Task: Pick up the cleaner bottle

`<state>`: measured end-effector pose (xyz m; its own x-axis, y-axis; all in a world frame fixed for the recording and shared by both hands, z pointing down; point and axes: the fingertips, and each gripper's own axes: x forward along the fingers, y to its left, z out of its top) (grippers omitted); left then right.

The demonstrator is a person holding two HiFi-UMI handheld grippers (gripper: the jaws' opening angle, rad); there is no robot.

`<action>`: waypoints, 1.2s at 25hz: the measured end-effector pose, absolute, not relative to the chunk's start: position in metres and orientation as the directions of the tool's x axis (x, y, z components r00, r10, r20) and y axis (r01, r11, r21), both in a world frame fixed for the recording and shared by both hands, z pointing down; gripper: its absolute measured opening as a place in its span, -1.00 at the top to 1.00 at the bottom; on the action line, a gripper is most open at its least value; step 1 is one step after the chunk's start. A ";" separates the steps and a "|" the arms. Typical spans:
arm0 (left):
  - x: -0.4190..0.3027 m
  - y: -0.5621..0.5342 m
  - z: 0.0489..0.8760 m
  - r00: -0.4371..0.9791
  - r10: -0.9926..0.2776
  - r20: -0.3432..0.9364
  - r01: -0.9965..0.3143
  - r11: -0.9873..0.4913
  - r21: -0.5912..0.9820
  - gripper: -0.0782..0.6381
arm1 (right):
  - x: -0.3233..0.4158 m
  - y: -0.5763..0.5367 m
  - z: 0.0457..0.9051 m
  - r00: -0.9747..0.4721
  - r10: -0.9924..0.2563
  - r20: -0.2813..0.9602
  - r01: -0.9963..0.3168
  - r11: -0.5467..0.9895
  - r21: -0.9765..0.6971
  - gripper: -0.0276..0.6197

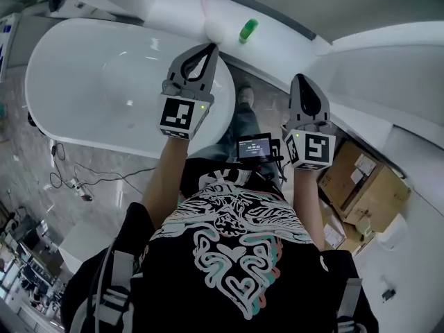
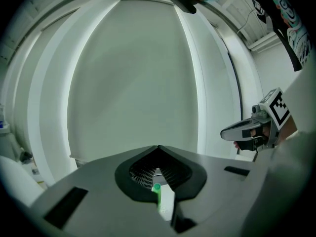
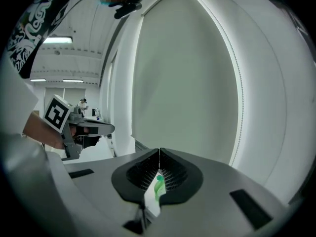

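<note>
Currently the cleaner bottle (image 1: 248, 28) stands on the white ledge (image 1: 182, 11) past the far rim of the bathtub (image 1: 83, 75), green top showing. Nothing is touching it. It is ahead of both tongs and well apart from the tips. In the head view it lies up and right of the left tongs (image 1: 212, 46) and up and left of the right tongs (image 1: 300, 78), nearer the left. In each gripper view it shows through the gap behind that gripper's meeting tips, beyond them and not between the pads. Left tongs: jaws fully together, holding nothing. Right tongs: the same, tips meeting, empty. The two tongs are side by side and apart from each other. Cardboard boxes (image 1: 368, 186) sit on the floor at the person's right.
</note>
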<state>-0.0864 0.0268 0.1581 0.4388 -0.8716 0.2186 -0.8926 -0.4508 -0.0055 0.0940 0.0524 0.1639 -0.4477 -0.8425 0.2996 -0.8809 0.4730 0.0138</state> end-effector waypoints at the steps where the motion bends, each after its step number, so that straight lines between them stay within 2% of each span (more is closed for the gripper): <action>1: -0.085 0.023 0.161 0.436 -0.872 0.223 -0.894 -0.448 -0.003 0.73 | 0.093 0.048 0.167 -0.455 -0.837 0.304 -0.877 0.481 0.013 0.83; 17: -0.077 -0.033 0.224 0.425 -0.878 0.221 -0.900 -0.436 -0.001 0.73 | 0.077 -0.030 0.238 -0.534 -0.775 0.339 -0.828 0.561 -0.023 0.83; 30: -0.073 -0.050 0.298 0.435 -0.848 0.302 -0.887 -0.462 -0.021 0.73 | 0.063 -0.066 0.305 -0.558 -0.734 0.386 -0.803 0.595 -0.029 0.83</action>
<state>-0.0730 -0.0498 0.2983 0.4350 -0.8481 0.3024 -0.8865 -0.4622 -0.0209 0.0633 -0.0658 0.3046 -0.5581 -0.7343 0.3863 -0.8031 0.5952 -0.0290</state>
